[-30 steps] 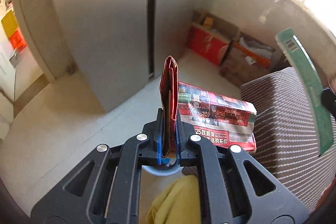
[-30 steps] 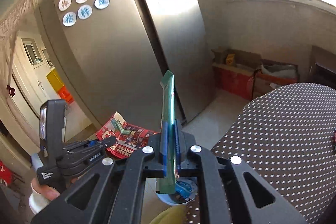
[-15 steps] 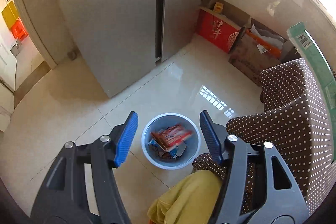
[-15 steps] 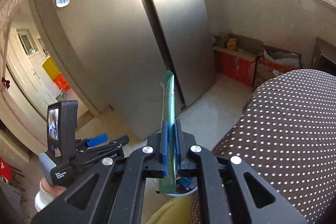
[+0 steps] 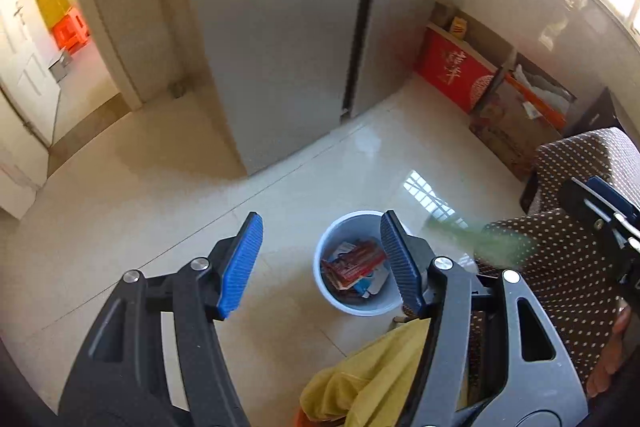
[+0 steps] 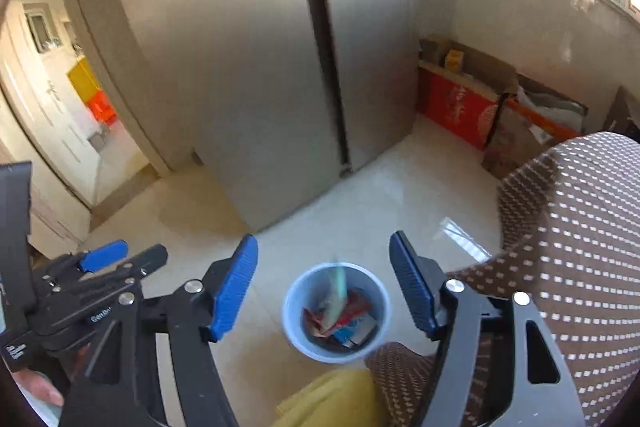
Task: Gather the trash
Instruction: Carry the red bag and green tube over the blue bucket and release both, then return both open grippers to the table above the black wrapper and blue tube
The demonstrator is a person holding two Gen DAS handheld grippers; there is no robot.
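Both the left gripper (image 5: 320,261) and right gripper (image 6: 324,285) gape empty above the bin (image 6: 294,323); the green box (image 6: 340,281), blurred below, looks light, stiff; best pinched flat-sided.

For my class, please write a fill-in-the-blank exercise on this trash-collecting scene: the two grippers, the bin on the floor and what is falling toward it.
1. The left gripper has its jaws ____.
2. The right gripper holds ____.
3. The blurred green box is falling into the pale blue ____.
4. The red wrapper lies ____ the trash bin.

Missing words: open; nothing; trash bin; inside
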